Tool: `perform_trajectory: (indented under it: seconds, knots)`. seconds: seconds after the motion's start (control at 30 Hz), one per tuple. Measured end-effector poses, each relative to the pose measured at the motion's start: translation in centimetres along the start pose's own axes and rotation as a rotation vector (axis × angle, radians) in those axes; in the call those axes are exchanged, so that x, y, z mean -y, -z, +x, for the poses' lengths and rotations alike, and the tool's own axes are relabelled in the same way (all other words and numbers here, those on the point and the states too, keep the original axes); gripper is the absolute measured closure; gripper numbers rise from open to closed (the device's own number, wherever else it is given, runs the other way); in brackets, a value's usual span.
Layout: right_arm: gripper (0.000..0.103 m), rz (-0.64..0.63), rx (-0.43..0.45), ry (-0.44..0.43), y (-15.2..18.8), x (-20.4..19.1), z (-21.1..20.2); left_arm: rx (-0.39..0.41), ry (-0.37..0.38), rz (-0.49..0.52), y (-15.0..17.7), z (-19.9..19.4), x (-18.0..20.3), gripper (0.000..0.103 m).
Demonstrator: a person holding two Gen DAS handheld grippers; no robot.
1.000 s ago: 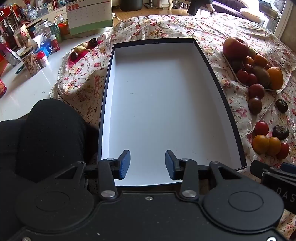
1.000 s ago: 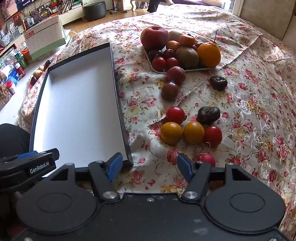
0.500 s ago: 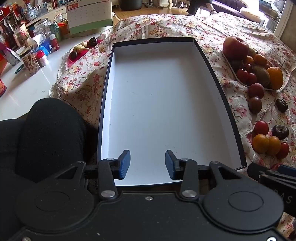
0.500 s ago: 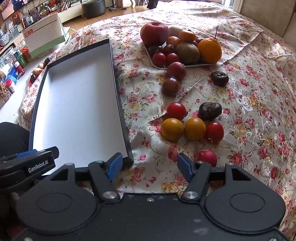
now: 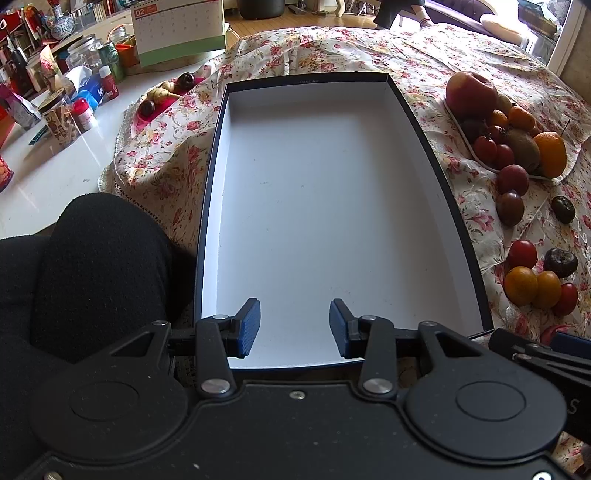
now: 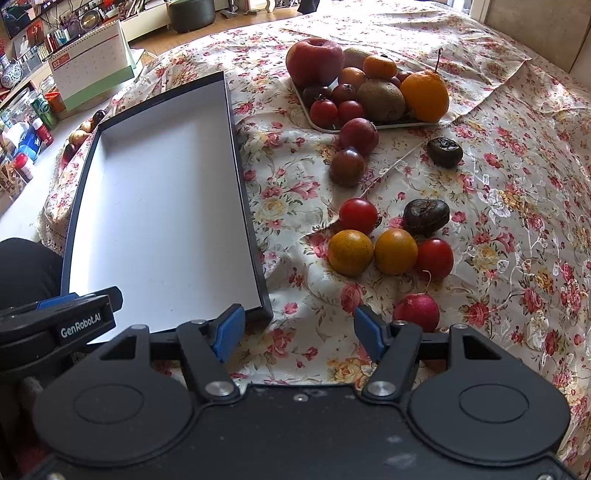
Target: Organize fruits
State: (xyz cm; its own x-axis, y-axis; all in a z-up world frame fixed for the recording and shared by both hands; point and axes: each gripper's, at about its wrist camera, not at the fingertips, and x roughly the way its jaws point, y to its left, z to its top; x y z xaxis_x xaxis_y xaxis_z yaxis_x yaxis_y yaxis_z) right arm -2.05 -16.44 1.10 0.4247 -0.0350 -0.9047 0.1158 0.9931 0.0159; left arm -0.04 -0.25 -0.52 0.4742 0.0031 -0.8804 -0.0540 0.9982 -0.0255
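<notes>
A long empty box [image 5: 436, 155] with a dark rim and white floor lies on the floral cloth; it also shows in the right wrist view [image 6: 243, 199]. My left gripper [image 5: 294, 328] is open and empty over the box's near end. My right gripper [image 6: 299, 334] is open and empty above the cloth by the box's near right corner. Just ahead lie a red radish [image 6: 416, 312], two orange tomatoes [image 6: 350, 252] [image 6: 396, 251], red tomatoes [image 6: 358, 215] and dark fruits [image 6: 425, 216]. A white plate [image 6: 321, 126] farther back holds an apple [image 6: 314, 61], kiwi, orange and small tomatoes.
A black-clad knee [image 5: 99, 266] is left of the box. Beyond the cloth's left edge a white tabletop [image 5: 44, 173] carries jars, bottles and a desk calendar [image 5: 179, 29]. A small red dish of fruit [image 5: 162, 98] sits at the cloth's far left.
The right gripper has moved slightly forward and nearer the loose fruit, still open. The left gripper has barely moved over the box.
</notes>
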Motion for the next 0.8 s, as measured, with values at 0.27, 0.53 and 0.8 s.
perform_trajectory:
  seconds: [0.27,0.53,0.8]
  knots:
    - [0.036,-0.003,-0.008,-0.006,0.05,-0.08,0.01,-0.002,0.002,-0.001,0.12,0.05,-0.01,0.055]
    - [0.036,-0.001,-0.023,-0.026,0.09,-0.16,0.11,-0.005,0.004,-0.004,0.47,0.34,-0.12,0.055]
    - [0.036,0.002,-0.034,-0.036,0.06,-0.11,0.13,-0.018,0.007,0.003,0.54,0.37,-0.06,0.055]
